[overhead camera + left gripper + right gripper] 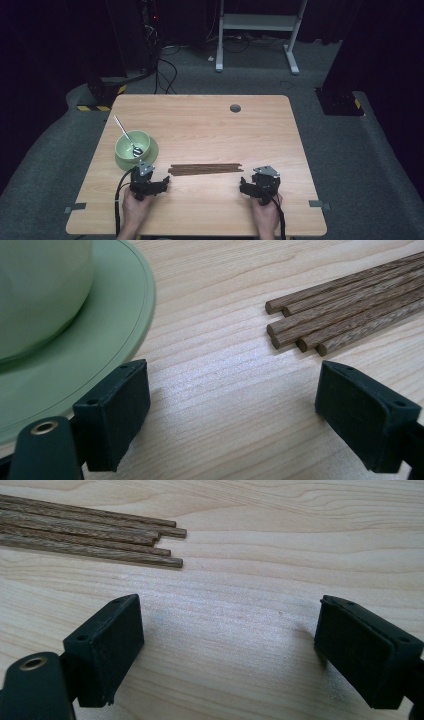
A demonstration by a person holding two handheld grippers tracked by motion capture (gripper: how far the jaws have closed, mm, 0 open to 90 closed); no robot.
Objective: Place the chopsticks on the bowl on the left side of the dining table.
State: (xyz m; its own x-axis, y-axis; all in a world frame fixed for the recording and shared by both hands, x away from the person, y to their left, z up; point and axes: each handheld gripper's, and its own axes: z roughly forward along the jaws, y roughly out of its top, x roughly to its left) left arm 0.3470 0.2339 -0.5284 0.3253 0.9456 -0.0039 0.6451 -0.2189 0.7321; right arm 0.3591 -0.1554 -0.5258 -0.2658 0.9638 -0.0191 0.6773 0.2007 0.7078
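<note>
Near the front edge of the pale wooden surface [200, 210], a person's two hands each rest a black two-jaw gripper on the wood. The left gripper [150, 184] has its jaws spread wide with nothing between them, and the right gripper [260, 186] likewise stands wide and empty. Just beyond them, between the two, lies a bundle of dark brown wooden chopsticks [206, 169], side by side and parallel to the front edge. In the left gripper view the blunt ends of the sticks [345, 315] sit a little ahead of the right-hand jaw, apart from it; in the right gripper view the tapered ends [100, 537] lie ahead of the left-hand jaw, also untouched. The step in hand looks like the approach, before any grasp: the next move probably calls for one gripper to advance and close across the sticks near an end. Farther off, toward the left edge, a light green bowl [131, 145] stands on a matching green plate [152, 150], with a metal spoon [127, 137] leaning in it.
</note>
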